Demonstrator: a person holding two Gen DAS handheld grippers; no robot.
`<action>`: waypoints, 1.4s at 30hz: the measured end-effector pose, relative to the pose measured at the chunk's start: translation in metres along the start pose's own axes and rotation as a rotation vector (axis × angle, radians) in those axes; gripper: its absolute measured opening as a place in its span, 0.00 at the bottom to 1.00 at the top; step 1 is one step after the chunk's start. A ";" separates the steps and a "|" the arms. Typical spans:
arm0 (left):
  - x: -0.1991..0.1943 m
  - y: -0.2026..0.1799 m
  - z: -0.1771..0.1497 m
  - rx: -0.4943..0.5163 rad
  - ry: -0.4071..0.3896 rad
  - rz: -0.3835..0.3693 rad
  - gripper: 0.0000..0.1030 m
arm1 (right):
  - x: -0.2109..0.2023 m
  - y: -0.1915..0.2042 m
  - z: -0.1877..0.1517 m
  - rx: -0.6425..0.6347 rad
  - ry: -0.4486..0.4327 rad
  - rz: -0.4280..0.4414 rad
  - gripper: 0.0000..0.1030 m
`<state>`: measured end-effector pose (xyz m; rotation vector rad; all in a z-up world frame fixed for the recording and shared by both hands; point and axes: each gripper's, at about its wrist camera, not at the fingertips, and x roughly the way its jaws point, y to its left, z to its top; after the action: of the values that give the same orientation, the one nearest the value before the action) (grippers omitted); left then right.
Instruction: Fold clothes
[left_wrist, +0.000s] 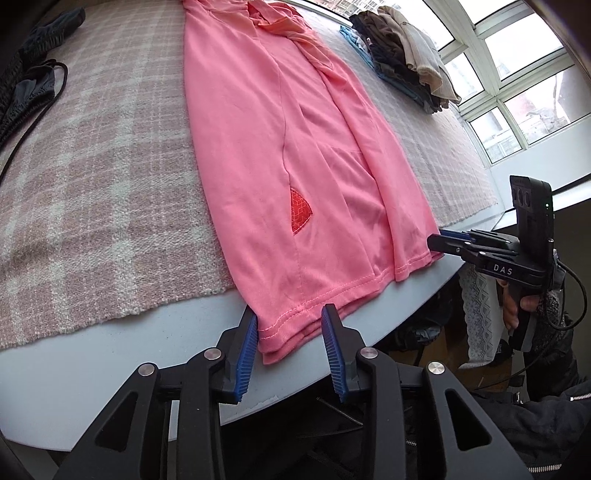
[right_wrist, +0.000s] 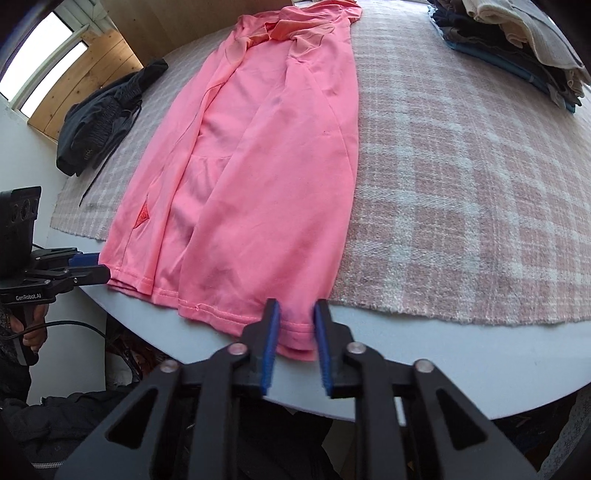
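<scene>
A pink shirt (left_wrist: 258, 129) (right_wrist: 266, 166) lies lengthwise on the table with both sides folded inward and its hem at the near edge. A red triangular patch (left_wrist: 301, 210) (right_wrist: 142, 216) shows near the hem. My left gripper (left_wrist: 289, 314) (right_wrist: 102, 265) is open, its blue pads straddling the hem's left corner. Open as well, my right gripper (right_wrist: 296, 306) (left_wrist: 437, 239) has the hem's right corner between its fingers. The far collar end is bunched up.
A pink plaid blanket (left_wrist: 92, 166) (right_wrist: 461, 184) covers the pale round table (left_wrist: 110, 354) (right_wrist: 443, 350). A stack of folded clothes (left_wrist: 406, 55) (right_wrist: 517, 37) sits far right, and a dark crumpled garment (left_wrist: 33, 66) (right_wrist: 99, 118) with a cord lies far left. Windows (left_wrist: 517, 92) stand beyond.
</scene>
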<state>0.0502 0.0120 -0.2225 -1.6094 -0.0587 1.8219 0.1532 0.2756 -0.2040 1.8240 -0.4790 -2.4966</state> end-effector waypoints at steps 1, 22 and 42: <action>0.000 0.000 0.000 0.010 0.002 0.005 0.26 | 0.002 0.001 0.001 -0.002 0.007 0.001 0.11; -0.053 0.019 0.054 0.002 -0.075 -0.352 0.03 | -0.039 -0.038 0.061 0.364 -0.124 0.461 0.03; -0.008 0.093 0.238 -0.149 -0.166 -0.200 0.03 | 0.016 -0.122 0.220 0.426 -0.037 0.483 0.07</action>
<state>-0.2039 0.0323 -0.2048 -1.4888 -0.4242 1.8239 -0.0366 0.4416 -0.1893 1.5135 -1.3560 -2.2071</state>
